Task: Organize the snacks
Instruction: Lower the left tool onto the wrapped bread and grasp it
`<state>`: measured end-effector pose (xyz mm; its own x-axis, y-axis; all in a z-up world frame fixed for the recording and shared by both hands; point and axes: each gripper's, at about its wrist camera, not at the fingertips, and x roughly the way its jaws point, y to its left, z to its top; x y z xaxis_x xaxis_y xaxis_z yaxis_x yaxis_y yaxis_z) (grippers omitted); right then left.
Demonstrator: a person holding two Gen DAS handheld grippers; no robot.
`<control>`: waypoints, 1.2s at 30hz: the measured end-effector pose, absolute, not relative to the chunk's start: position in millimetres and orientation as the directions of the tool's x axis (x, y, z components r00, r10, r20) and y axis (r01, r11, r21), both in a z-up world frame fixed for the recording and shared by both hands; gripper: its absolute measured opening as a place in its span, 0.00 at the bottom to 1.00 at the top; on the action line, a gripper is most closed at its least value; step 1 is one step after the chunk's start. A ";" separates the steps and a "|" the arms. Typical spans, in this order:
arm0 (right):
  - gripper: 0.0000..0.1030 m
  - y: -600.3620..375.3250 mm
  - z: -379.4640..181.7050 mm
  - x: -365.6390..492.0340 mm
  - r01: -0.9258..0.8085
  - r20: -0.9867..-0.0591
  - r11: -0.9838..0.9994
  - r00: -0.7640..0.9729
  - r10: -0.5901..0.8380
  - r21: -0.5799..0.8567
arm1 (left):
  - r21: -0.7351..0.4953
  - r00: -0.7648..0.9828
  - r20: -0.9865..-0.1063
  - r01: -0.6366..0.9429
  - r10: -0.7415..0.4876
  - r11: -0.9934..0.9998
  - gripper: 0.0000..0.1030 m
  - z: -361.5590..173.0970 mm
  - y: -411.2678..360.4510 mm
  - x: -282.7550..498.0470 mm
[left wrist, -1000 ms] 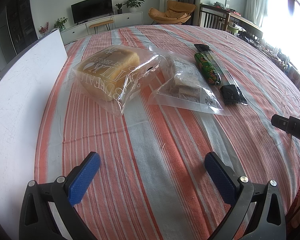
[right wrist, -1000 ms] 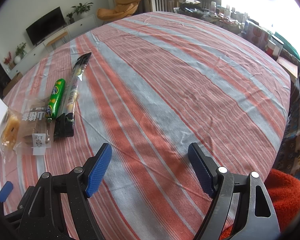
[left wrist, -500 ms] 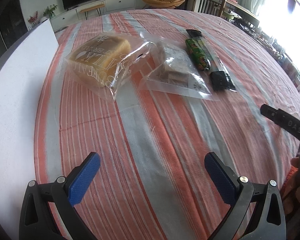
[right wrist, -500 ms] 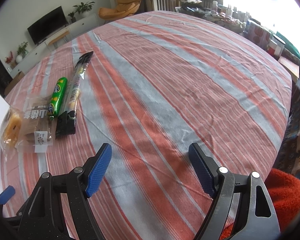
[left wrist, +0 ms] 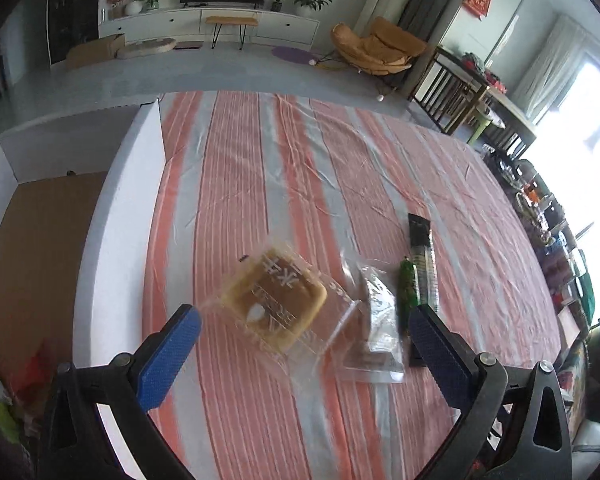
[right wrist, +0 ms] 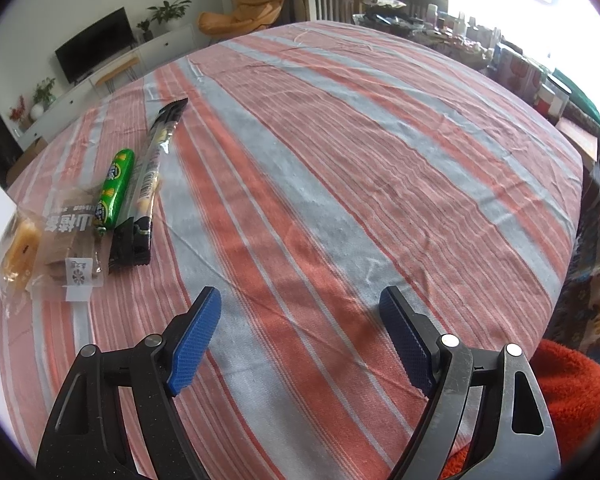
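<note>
A row of snacks lies on the striped tablecloth. In the left wrist view a bagged loaf of bread (left wrist: 278,306) sits between and beyond my open left gripper (left wrist: 304,316), which hovers high above it with nothing held. To its right lie a clear bag of brown slices (left wrist: 376,320), a green sausage stick (left wrist: 407,292) and a long black-ended stick pack (left wrist: 422,252). The right wrist view shows the same bread (right wrist: 18,252), slice bag (right wrist: 70,244), green stick (right wrist: 114,190) and long pack (right wrist: 150,176) far left of my open, empty right gripper (right wrist: 300,320).
An open white box (left wrist: 112,216) with a brown bottom stands along the table's left side; colourful packets (left wrist: 4,392) lie in its near corner. The striped cloth (right wrist: 340,160) stretches right. A red blanket (right wrist: 572,392) lies off the table's near right edge.
My left gripper has risen and pulled back, so the snacks look smaller and the white box's inside has come into sight. The right gripper has stayed where it was.
</note>
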<state>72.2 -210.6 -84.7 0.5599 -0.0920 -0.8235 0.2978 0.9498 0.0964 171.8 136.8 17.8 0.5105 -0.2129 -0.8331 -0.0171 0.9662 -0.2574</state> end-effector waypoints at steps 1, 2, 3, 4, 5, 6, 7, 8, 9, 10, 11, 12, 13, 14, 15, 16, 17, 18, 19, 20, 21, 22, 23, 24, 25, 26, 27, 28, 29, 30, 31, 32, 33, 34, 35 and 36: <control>0.82 -210.2 -84.8 72.0 0.298 -0.823 0.950 0.560 -0.091 0.098 | -0.235 0.490 -0.847 0.006 -0.207 0.972 1.00 14.1 133.4 179.0; 0.82 -210.3 -84.7 71.9 0.298 -0.823 0.949 0.561 -0.090 0.100 | -0.207 0.460 -0.864 0.050 -0.206 0.977 1.00 8.7 129.3 186.7; 0.82 -210.4 -84.5 72.0 0.298 -0.823 0.949 0.561 -0.089 0.100 | -0.176 0.418 -0.884 0.117 -0.209 0.977 1.00 1.9 123.1 194.7; 0.82 -210.2 -84.6 72.0 0.298 -0.823 0.949 0.561 -0.090 0.099 | -0.152 0.387 -0.898 0.171 -0.209 0.973 1.00 -3.9 114.5 196.0; 0.82 -209.9 -84.7 72.1 0.298 -0.823 0.950 0.560 -0.092 0.096 | -0.115 0.361 -0.912 0.233 -0.196 0.966 1.00 -9.7 107.6 198.4; 0.82 -210.2 -84.7 72.0 0.298 -0.824 0.950 0.560 -0.092 0.096 | -0.060 0.357 -0.919 0.289 -0.166 0.956 1.00 -14.4 101.5 200.1; 0.82 -210.2 -84.7 71.9 0.298 -0.824 0.950 0.559 -0.094 0.094 | 0.000 0.365 -0.922 0.336 -0.130 0.942 1.00 -18.6 96.0 201.1; 0.82 -210.3 -84.5 71.9 0.297 -0.824 0.950 0.558 -0.095 0.092 | 0.043 0.375 -0.921 0.366 -0.105 0.930 1.00 -20.3 91.1 198.3; 0.82 -210.5 -84.5 71.8 0.297 -0.824 0.950 0.558 -0.096 0.090 | 0.082 0.387 -0.918 0.398 -0.086 0.914 1.00 -23.0 87.2 197.6; 0.82 -210.9 -84.4 71.5 0.297 -0.824 0.951 0.558 -0.096 0.090 | 0.102 0.393 -0.916 0.424 -0.082 0.900 1.00 -24.8 84.4 196.8; 0.82 -210.5 -84.5 71.8 0.297 -0.824 0.951 0.558 -0.096 0.090 | 0.105 0.397 -0.914 0.438 -0.087 0.893 1.00 -26.4 82.9 195.6; 0.82 -210.8 -84.5 71.6 0.297 -0.824 0.951 0.558 -0.096 0.090 | 0.096 0.397 -0.912 0.451 -0.103 0.888 1.00 -27.1 82.7 196.5; 0.82 -210.4 -84.5 71.8 0.297 -0.824 0.951 0.558 -0.097 0.089 | 0.076 0.391 -0.912 0.457 -0.123 0.886 1.00 -27.4 83.2 198.3; 0.82 -210.2 -84.6 71.9 0.297 -0.824 0.951 0.558 -0.098 0.089 | 0.047 0.376 -0.915 0.458 -0.145 0.888 1.00 -28.8 84.2 200.7; 0.82 -209.9 -84.5 72.0 0.297 -0.824 0.951 0.557 -0.099 0.086 | 0.027 0.360 -0.919 0.460 -0.159 0.888 1.00 -30.1 82.9 202.2; 0.82 -210.0 -84.5 72.0 0.297 -0.824 0.951 0.557 -0.100 0.085 | 0.013 0.348 -0.922 0.468 -0.170 0.884 1.00 -32.1 80.9 202.7; 0.82 -209.6 -84.5 72.5 0.296 -0.825 0.951 0.557 -0.101 0.083 | 0.015 0.345 -0.923 0.477 -0.172 0.879 1.00 -33.6 76.7 204.4; 0.82 -209.7 -84.5 72.8 0.296 -0.825 0.952 0.557 -0.102 0.083 | 0.028 0.346 -0.924 0.489 -0.164 0.872 1.00 -36.1 73.2 202.3; 0.82 -210.1 -84.5 72.8 0.296 -0.825 0.952 0.557 -0.102 0.083 | 0.043 0.344 -0.926 0.502 -0.155 0.864 1.00 -38.4 70.1 201.3; 0.82 -209.5 -84.6 73.0 0.296 -0.825 0.952 0.557 -0.102 0.083 | 0.051 0.340 -0.929 0.512 -0.148 0.858 1.00 -39.7 67.5 200.6; 0.82 -209.5 -84.6 73.0 0.296 -0.825 0.952 0.556 -0.102 0.082 | 0.055 0.333 -0.932 0.519 -0.142 0.853 1.00 -42.8 66.2 201.0; 0.82 -209.6 -84.6 73.0 0.296 -0.825 0.952 0.556 -0.102 0.082 | 0.054 0.325 -0.935 0.521 -0.139 0.852 1.00 -46.1 65.6 201.9; 0.82 -209.3 -84.6 73.0 0.296 -0.825 0.952 0.556 -0.103 0.082 | 0.053 0.318 -0.939 0.516 -0.134 0.855 1.00 -50.0 66.3 203.9; 0.82 -209.3 -84.6 73.0 0.296 -0.825 0.952 0.556 -0.103 0.081 | 0.058 0.315 -0.942 0.502 -0.120 0.863 1.00 -55.5 68.1 207.3; 0.82 -209.5 -84.6 72.9 0.296 -0.825 0.952 0.556 -0.103 0.080 | 0.080 0.335 -0.937 0.485 -0.100 0.871 1.00 -58.6 69.8 208.7; 0.82 -209.4 -84.6 72.8 0.296 -0.825 0.952 0.556 -0.104 0.080 | 0.087 0.336 -0.938 0.467 -0.086 0.880 1.00 -63.4 72.4 212.1; 0.82 -209.3 -84.6 72.9 0.296 -0.825 0.952 0.556 -0.103 0.081 | 0.045 0.300 -0.949 0.443 -0.101 0.896 1.00 -71.2 77.5 217.5; 0.82 -209.1 -84.6 73.0 0.296 -0.825 0.952 0.556 -0.103 0.081 | 0.021 0.281 -0.954 0.419 -0.107 0.908 1.00 -78.0 81.9 221.3; 0.82 -209.4 -84.5 72.8 0.296 -0.824 0.952 0.556 -0.103 0.081 | 0.019 0.279 -0.955 0.396 -0.101 0.918 1.00 -83.4 85.3 223.7; 0.82 -209.0 -84.7 73.0 0.296 -0.825 0.952 0.556 -0.103 0.080 | 0.038 0.295 -0.952 0.382 -0.083 0.923 1.00 -86.5 86.7 224.5; 0.82 -209.1 -84.6 73.0 0.296 -0.825 0.952 0.556 -0.103 0.080 | 0.052 0.302 -0.951 0.375 -0.069 0.926 1.00 -88.4 86.7 224.8; 0.82 -209.2 -84.5 73.0 0.296 -0.825 0.952 0.556 -0.104 0.080 | 0.059 0.311 -0.948 0.369 -0.064 0.928 1.00 -88.4 86.0 224.1; 0.82 -209.2 -84.5 73.0 0.296 -0.825 0.952 0.556 -0.104 0.080 | 0.066 0.321 -0.945 0.363 -0.058 0.929 0.99 -87.4 84.9 222.7; 0.82 -209.6 -84.4 72.8 0.296 -0.825 0.952 0.556 -0.104 0.079 | 0.068 0.327 -0.943 0.359 -0.057 0.931 0.92 -86.7 84.3 220.8; 0.82 -209.5 -84.4 72.9 0.296 -0.825 0.952 0.556 -0.103 0.080 | 0.067 0.333 -0.941 0.352 -0.059 0.933 0.90 -84.7 83.5 217.5; 0.82 -209.7 -84.3 72.8 0.296 -0.825 0.952 0.556 -0.103 0.081 | 0.072 0.347 -0.936 0.337 -0.052 0.939 0.85 -81.8 84.0 214.1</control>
